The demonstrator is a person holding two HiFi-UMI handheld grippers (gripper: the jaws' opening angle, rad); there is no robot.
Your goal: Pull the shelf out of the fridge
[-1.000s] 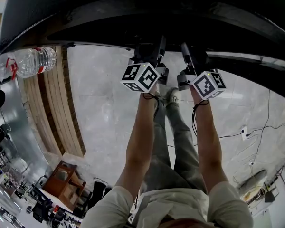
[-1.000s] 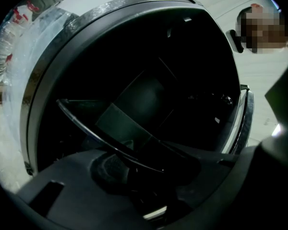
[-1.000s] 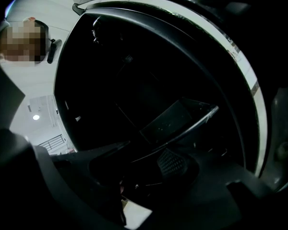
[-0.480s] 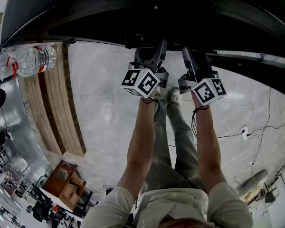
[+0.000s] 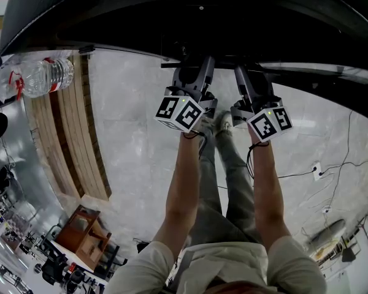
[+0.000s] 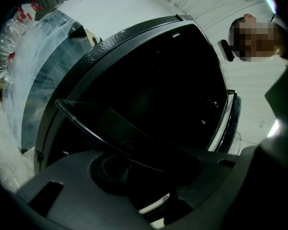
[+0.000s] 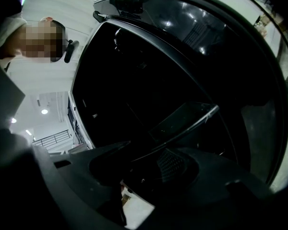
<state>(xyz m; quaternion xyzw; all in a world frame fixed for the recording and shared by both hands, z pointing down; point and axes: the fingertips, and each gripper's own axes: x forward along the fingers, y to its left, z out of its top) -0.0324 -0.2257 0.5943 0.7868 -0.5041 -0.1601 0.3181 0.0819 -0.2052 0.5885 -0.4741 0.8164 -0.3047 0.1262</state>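
The fridge (image 5: 172, 11) fills the top of the head view as a dark open cavity. Its shelf (image 6: 86, 123), a dark pane with a thin rim, crosses both gripper views (image 7: 187, 121) and runs in between each pair of jaws. My left gripper (image 5: 193, 63) reaches under the fridge's edge and is shut on the shelf's front rim (image 6: 134, 169). Just to its right, my right gripper (image 5: 244, 66) grips the same rim (image 7: 149, 169). Both sets of fingertips are lost in the dark in the head view.
A clear water bottle (image 5: 40, 78) with a red label lies at the left by a silvery door panel (image 5: 12, 152). Wooden slats (image 5: 73, 139) lean beside it. The person's legs and shoes (image 5: 218, 124) stand on grey stone floor below the grippers. A cable and socket (image 5: 316, 170) lie at the right.
Both grippers have drawn back toward the person, lower in the head view, still on the shelf's rim. More of the fridge's dark front shows above them.
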